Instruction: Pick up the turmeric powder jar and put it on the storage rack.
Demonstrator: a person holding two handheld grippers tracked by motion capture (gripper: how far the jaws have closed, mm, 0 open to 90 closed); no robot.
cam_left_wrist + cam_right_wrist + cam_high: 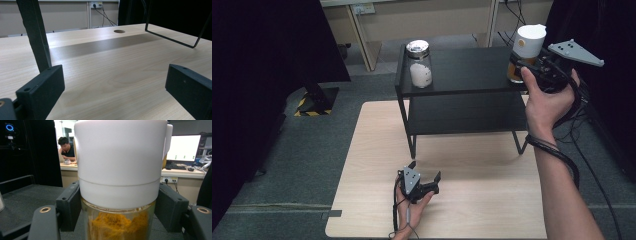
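Note:
A glass jar (pixel 528 46) with a tall white lid and orange-yellow powder inside is at the right end of the black rack's top shelf (pixel 462 70). My right gripper (pixel 518 67) is shut on it, the pads pressing the glass just under the lid. In the right gripper view the jar (pixel 120 170) sits between both jaws of that gripper (pixel 117 207). I cannot tell whether its base touches the shelf. My left gripper (pixel 425 172) rests low on the wooden table (pixel 377 150), open. Bare wood lies between the jaws of the left gripper (pixel 115 85).
A second jar (pixel 419 62) with a silver lid and white contents stands at the left of the top shelf. The rack's leg (pixel 35 35) and wire foot (pixel 175 37) stand just beyond my left gripper. A person at a desk (pixel 66 148) and a monitor (pixel 183 147) are far behind.

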